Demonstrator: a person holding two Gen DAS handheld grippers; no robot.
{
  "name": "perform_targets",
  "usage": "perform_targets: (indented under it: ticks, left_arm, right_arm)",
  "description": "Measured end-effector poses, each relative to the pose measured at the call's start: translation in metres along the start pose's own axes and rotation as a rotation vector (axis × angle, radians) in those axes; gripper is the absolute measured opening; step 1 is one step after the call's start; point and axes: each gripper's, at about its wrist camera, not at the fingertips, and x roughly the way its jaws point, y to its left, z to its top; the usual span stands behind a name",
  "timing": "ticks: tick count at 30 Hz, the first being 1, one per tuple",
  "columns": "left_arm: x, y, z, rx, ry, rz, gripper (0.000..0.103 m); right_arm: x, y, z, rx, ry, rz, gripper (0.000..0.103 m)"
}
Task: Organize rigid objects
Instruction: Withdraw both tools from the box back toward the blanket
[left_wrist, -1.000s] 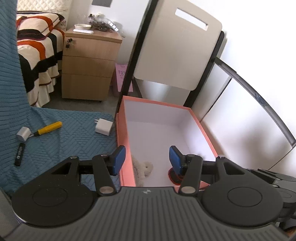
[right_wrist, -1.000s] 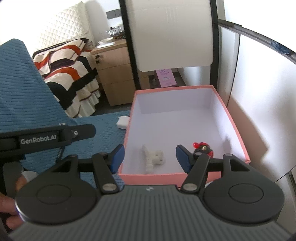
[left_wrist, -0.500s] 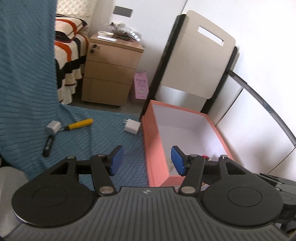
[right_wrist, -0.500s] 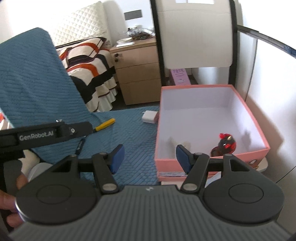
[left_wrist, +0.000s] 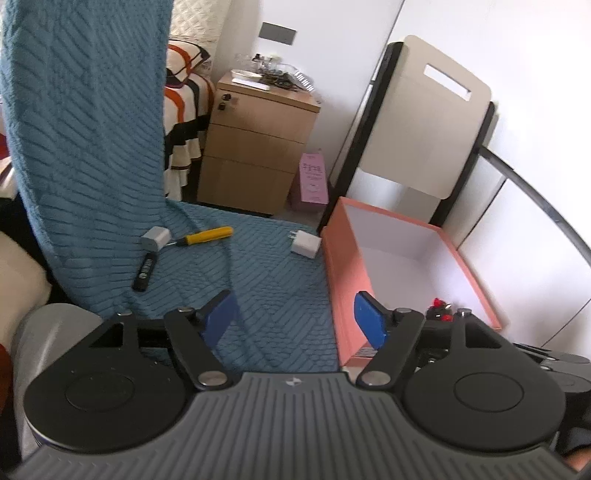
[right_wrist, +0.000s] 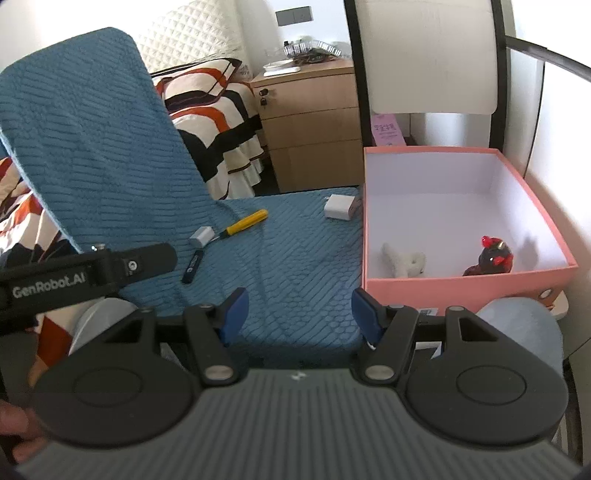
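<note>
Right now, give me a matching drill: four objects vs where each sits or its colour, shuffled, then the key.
1. white charger
2. red figure
3. screwdriver handle
4. black stick

A. yellow
B. inside the pink box
C. on the blue cloth, just outside the box's left wall
D. on the cloth below the small grey block

Pairs: 1-C, 2-B, 3-A, 4-D

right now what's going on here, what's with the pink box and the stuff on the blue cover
A person holds two grippers, and both the left gripper and the right gripper are open and empty. The pink box already holds a white plush toy and a dark red figurine. Left out on the blue cover are a white charger, a yellow-handled tool, a small grey block and a black stick.
</note>
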Motion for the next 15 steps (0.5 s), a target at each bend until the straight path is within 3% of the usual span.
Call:
perform_targets:
  ticks: [7, 15]
  left_arm:
    - [0.017, 0.024, 0.003, -0.006, -0.002, 0.013, 0.078]
    - [0.072, 0.05, 0.01, 0.025, 0.021, 0.053, 0.081]
  right_arm:
    - [0.013, 0.004, -0.005, 0.006, 0.019, -0.018, 0.064]
    - [0.051, 0.009, -0.001, -0.007, 0.029, -0.05, 0.064]
